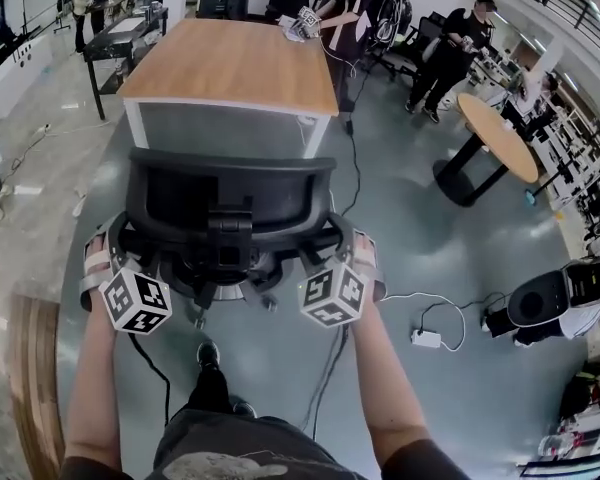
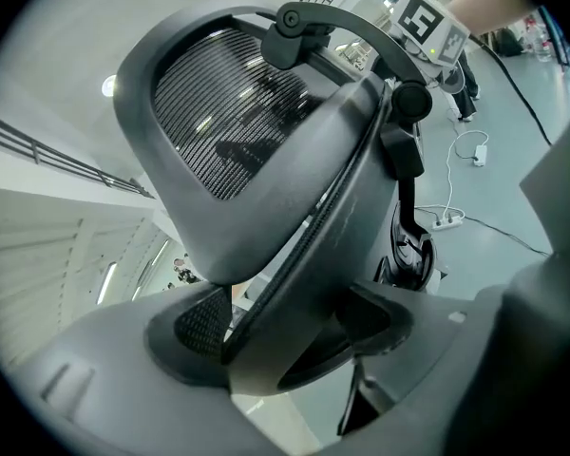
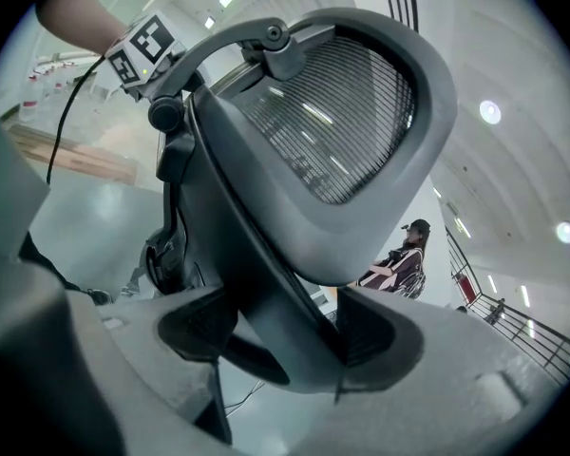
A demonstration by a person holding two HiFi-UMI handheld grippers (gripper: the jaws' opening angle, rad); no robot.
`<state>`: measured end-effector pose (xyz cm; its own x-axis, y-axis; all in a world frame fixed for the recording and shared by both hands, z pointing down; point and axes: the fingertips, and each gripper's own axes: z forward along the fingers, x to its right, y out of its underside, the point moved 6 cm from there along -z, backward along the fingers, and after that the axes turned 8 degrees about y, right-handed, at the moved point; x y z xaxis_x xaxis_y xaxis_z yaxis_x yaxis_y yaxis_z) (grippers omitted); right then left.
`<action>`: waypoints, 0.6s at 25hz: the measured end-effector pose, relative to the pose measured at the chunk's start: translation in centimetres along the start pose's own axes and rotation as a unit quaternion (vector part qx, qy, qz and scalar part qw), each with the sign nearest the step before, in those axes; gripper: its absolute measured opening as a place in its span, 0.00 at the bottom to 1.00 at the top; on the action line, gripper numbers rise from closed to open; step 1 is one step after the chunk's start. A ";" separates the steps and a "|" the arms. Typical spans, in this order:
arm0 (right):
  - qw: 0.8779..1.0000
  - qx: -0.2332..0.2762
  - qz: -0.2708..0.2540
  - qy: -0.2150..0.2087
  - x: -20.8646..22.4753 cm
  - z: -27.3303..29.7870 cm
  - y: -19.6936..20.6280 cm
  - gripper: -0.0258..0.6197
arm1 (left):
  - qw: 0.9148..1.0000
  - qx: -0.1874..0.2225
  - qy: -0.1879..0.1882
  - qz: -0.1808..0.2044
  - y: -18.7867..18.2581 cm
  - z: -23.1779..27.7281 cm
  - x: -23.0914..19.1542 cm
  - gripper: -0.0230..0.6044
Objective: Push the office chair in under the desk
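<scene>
Office chair (image 1: 230, 203) stands on the grey floor (image 1: 430, 258) directly in front of me, with its back turned to me and its seat toward the wooden surface (image 1: 235, 63). It is not yet under this surface. In the head view, the top edge of the backrest lies just beside the near edge of the surface, and only the grey front panel (image 1: 230, 128) shows between them. The chair is almost as wide as this near edge and lines up with it.

My left gripper (image 1: 108, 246) grips the left side edge of the backrest. In the left gripper view the fingers (image 2: 104, 378) are closed on the dark frame, one on each side of it. My right gripper (image 1: 352, 243) grips the right side edge in the same manner, and its fingers (image 3: 475, 369) hold the frame between them.

To the left of the chair the floor is open up to a wooden strip (image 1: 30, 368). To the right a black cable (image 1: 355, 168) runs along the floor near the corner of the surface, and a white power strip (image 1: 427, 338) lies near my right arm. A round table (image 1: 495, 133) stands well apart on the right. My shoe (image 1: 209, 353) is behind the chair base.
</scene>
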<state>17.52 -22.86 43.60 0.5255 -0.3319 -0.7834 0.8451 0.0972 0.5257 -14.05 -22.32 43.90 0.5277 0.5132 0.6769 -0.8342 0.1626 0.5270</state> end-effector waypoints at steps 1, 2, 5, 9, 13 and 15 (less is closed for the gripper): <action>1.000 -0.005 0.001 0.000 0.2 0.8 -0.1 0.52 | 1.000 0.000 0.001 0.001 -0.1 0.6 -0.4 0.63; 1.000 -0.009 0.002 0.003 0.4 1.6 -0.2 0.52 | 1.000 0.000 0.002 0.002 -0.2 1.3 -0.8 0.62; 1.000 -0.012 0.004 0.014 1.2 3.9 -0.2 0.52 | 1.000 0.005 0.000 0.007 -0.7 3.6 -2.0 0.62; 0.999 -0.027 0.000 0.018 1.9 6.3 -0.4 0.52 | 1.000 0.011 0.006 0.012 -1.1 6.1 -3.4 0.62; 0.999 -0.038 0.001 0.026 2.3 9.2 -2.3 0.52 | 1.000 0.014 0.011 0.015 -0.5 8.5 -6.4 0.62; 0.999 -0.042 0.002 0.032 2.6 11.1 -3.9 0.52 | 1.000 0.016 0.015 0.018 -0.1 10.1 -8.7 0.62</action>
<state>14.55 -34.57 43.18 0.5327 -0.2708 -0.8018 0.8463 0.1776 0.5023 -16.92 -35.26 43.15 0.4918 0.5439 0.6799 -0.8467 0.1166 0.5192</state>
